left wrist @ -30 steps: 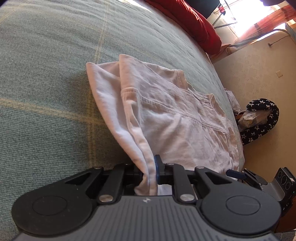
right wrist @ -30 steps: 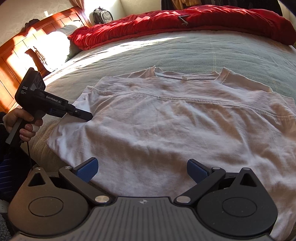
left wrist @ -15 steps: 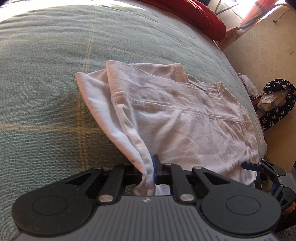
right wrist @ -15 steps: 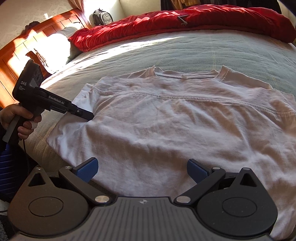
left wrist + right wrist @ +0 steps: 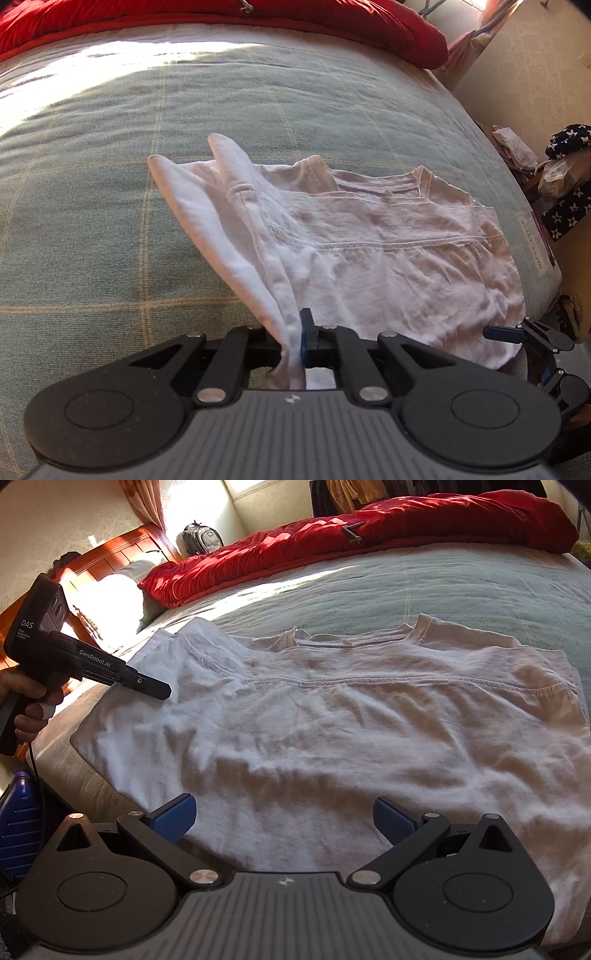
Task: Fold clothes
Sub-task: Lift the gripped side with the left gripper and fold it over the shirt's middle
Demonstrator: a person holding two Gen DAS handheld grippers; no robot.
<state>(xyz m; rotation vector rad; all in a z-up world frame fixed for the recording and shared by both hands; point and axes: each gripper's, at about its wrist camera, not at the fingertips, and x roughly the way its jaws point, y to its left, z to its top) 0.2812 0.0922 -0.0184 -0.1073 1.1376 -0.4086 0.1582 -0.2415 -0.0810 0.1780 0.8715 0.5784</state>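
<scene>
White T-shirt point(image 5: 332, 731), spread at the bed's point(image 5: 110, 221) near edge, judged light and limp; sleeve-side edge is pinched in the closed left gripper point(image 5: 295, 343), right gripper point(image 5: 284, 819) is held wide open, empty, over the hem.

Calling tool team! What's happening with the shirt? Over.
Left tool shut on white cotton T-shirt, sleeve edge lifted. Right tool open at hem. Nothing blocking.

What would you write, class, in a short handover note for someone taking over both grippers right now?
Left gripper: shut on the T-shirt's left edge, lifting it off the bed into a raised flap.
Right gripper: open, empty, hovering over the shirt's bottom hem.
Shirt: spread on the green bedspread, collar away from the right gripper's camera.
Done: edge pinched and raised.
Left: carry that side across, fold the other side, then fold in half.
</scene>
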